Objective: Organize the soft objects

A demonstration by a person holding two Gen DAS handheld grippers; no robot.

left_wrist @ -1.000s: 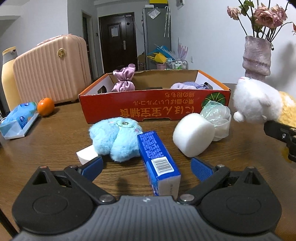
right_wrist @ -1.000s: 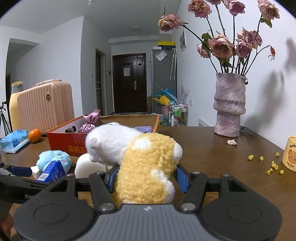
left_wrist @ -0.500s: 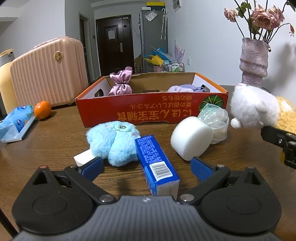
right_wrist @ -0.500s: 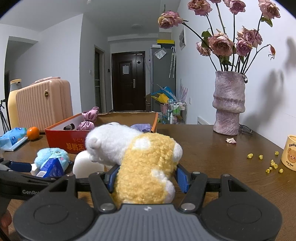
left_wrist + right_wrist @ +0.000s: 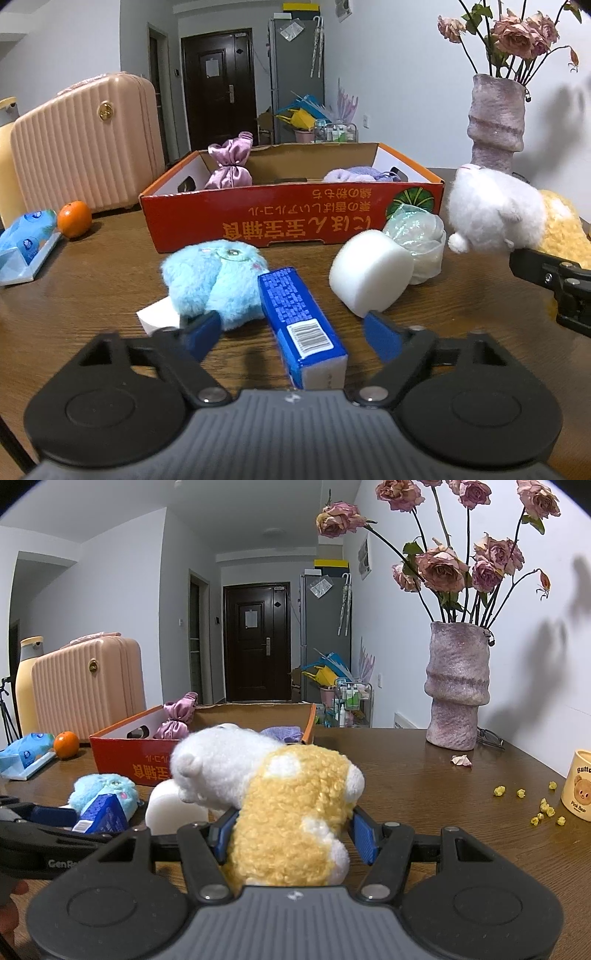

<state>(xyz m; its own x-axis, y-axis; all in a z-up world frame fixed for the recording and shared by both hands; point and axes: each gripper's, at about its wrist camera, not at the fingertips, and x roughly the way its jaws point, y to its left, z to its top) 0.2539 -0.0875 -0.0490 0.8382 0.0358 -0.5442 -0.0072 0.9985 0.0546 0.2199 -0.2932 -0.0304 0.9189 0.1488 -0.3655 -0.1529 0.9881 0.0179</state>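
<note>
Ahead of your left tool (image 5: pixel 291 332), the red cardboard box (image 5: pixel 295 218) already holds a pink satin pouch (image 5: pixel 231 166) and a lilac cloth bundle (image 5: pixel 356 173). Your right tool (image 5: pixel 295 830) grips the white-and-yellow plush toy (image 5: pixel 291 812), raised off the brown wooden table (image 5: pixel 424 794). The fluffy blue plush (image 5: pixel 214 280) and white round sponge (image 5: pixel 369 266), just beyond the left tool's fingertips, remain unsorted. Its jaws are closing around the blue rectangular carton (image 5: pixel 299 325), not yet pressing it.
</note>
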